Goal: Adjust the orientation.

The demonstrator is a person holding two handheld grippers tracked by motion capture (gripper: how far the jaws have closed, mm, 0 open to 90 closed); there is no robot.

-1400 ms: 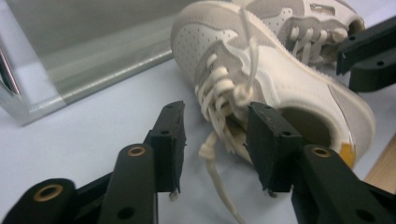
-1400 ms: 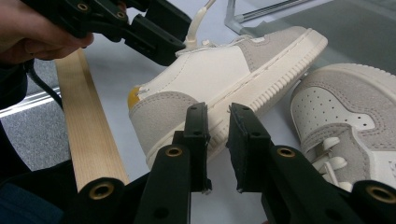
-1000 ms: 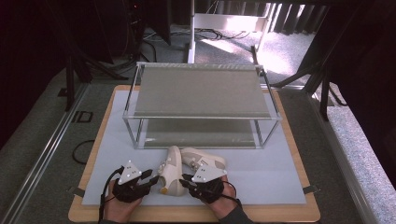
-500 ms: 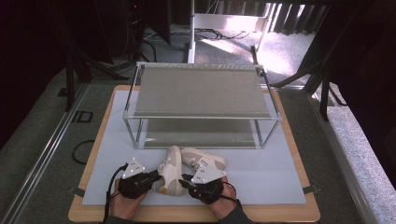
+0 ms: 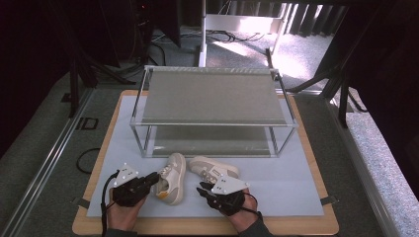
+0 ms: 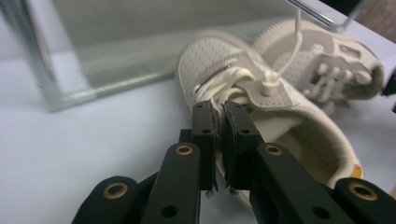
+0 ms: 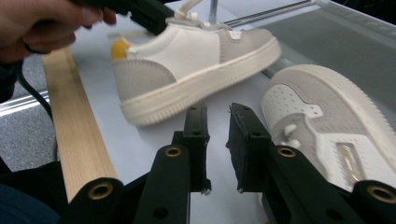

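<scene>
Two cream and grey sneakers sit on the white mat in front of a rack. My left gripper [image 5: 154,177] [image 6: 219,116] is shut on the collar edge of the left sneaker [image 5: 172,183] [image 6: 215,60], beside its laces. That sneaker has a yellow heel tab and looks slightly tilted in the right gripper view [image 7: 187,60]. The right sneaker [image 5: 213,169] [image 7: 322,107] lies on its side. My right gripper [image 5: 203,189] [image 7: 217,116] is open, low over the mat between the two sneakers, with nothing between its jaws.
A two-shelf metal rack [image 5: 212,96] with grey mesh shelves stands just behind the sneakers. The white mat [image 5: 281,190] lies on a wooden board [image 7: 74,126], whose edge runs close to my hands. Cables and stand legs cross the floor beyond.
My left gripper has moved right to the left sneaker and shut on its collar. That sneaker has shifted slightly left. The right gripper has hardly moved.
</scene>
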